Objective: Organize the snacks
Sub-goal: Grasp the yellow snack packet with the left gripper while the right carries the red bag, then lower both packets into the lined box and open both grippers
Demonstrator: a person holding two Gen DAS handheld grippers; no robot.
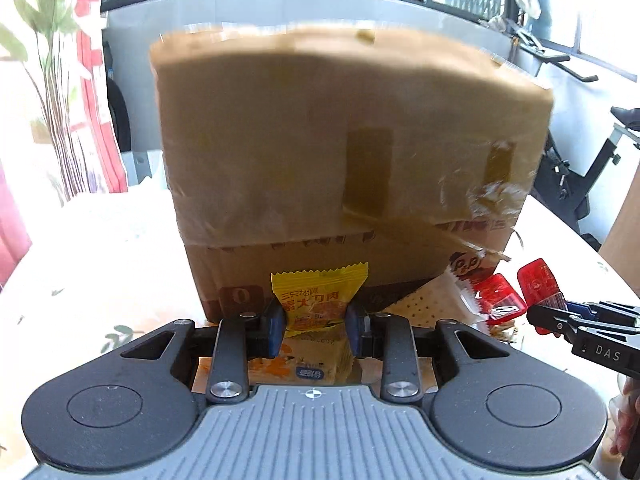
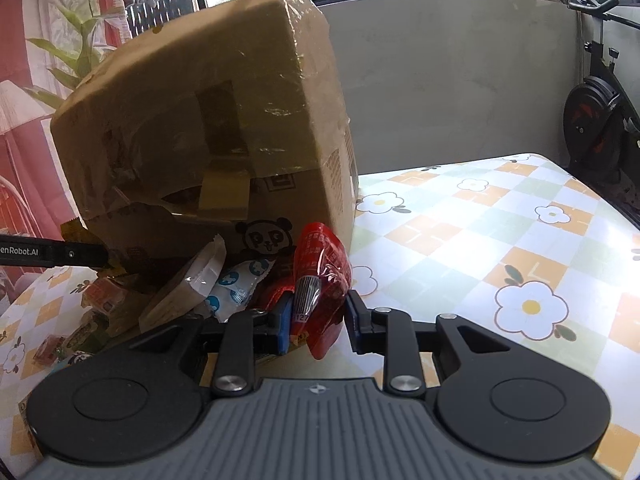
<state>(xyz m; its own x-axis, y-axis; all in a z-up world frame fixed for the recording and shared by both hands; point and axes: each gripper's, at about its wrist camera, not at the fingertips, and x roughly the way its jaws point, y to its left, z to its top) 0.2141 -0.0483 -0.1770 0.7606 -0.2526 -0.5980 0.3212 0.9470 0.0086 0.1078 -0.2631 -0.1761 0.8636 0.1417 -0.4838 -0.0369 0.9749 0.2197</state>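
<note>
A taped cardboard box [image 1: 340, 168] stands on the table right ahead; it also shows in the right wrist view [image 2: 208, 140]. My left gripper [image 1: 316, 322] is shut on a yellow snack packet [image 1: 316, 300], held upright in front of the box's base. My right gripper [image 2: 318, 322] is shut on a red snack packet [image 2: 320, 280] beside the box's right corner; it also shows in the left wrist view [image 1: 538, 284]. Loose snacks lie at the box's foot: a cracker pack [image 2: 180, 296], a white-and-blue packet [image 2: 236, 284] and small packets [image 2: 100, 292].
The table has a flowered checked cloth [image 2: 500, 240], open to the right of the box. An exercise bike [image 2: 600, 112] stands past the table's far right edge. A plant [image 2: 80, 48] and red curtain are at the left. A grey wall is behind.
</note>
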